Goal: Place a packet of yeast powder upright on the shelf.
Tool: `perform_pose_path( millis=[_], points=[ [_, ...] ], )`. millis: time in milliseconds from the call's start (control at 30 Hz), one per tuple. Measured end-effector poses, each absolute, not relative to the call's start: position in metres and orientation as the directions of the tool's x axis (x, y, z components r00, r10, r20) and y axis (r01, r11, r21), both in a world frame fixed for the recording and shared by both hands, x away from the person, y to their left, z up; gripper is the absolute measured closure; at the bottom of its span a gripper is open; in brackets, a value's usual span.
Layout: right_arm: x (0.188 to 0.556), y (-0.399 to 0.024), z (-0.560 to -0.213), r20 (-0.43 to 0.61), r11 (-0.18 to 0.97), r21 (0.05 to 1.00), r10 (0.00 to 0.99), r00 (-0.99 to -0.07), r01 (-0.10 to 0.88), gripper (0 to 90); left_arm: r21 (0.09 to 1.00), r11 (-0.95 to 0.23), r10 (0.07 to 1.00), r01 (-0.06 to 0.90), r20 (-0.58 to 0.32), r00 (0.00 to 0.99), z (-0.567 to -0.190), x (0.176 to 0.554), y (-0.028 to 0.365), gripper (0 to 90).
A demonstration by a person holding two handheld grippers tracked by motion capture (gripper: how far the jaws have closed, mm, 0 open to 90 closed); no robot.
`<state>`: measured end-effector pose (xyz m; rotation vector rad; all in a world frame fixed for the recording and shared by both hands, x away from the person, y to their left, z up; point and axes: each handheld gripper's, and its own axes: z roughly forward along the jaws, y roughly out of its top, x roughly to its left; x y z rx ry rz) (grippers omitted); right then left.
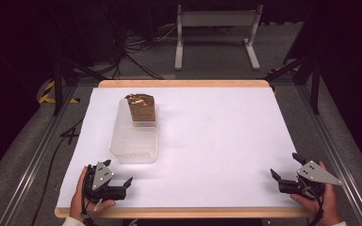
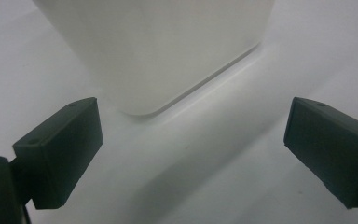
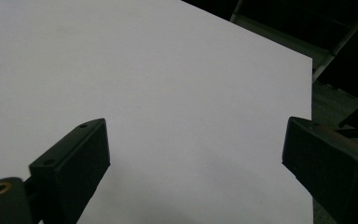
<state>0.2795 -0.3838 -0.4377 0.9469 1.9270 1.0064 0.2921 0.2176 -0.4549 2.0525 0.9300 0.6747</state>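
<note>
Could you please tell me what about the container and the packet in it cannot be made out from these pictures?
- Brown packet, high view: print too small to read.
- Translucent container, high view: the packet hides its far end.
- Container, left gripper view: top cut off by the frame edge; its blurred wall hides the contents from the left gripper.

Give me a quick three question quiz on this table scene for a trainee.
1. True or false: the left gripper is open.
2. Which gripper is nearer the clear plastic tub? A left, B right.
3. What stands in the far end of the tub?

Key: 1 true. 2 A; the right gripper sits apart at the other corner of the table. 3 a brown packet.
</note>
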Motion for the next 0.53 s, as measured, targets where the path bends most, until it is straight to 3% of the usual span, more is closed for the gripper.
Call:
perform_pose_path(
  millis=[533],
  points=[
    [0.2824,-0.3834,-0.4393,-0.246,0.409,0.865,0.851,-0.463,0.292,8.5,0.808,-0.441,0.79,0.391,0.144,0.596,-0.4551,0.2935,0.2173,5.1]
  ],
)
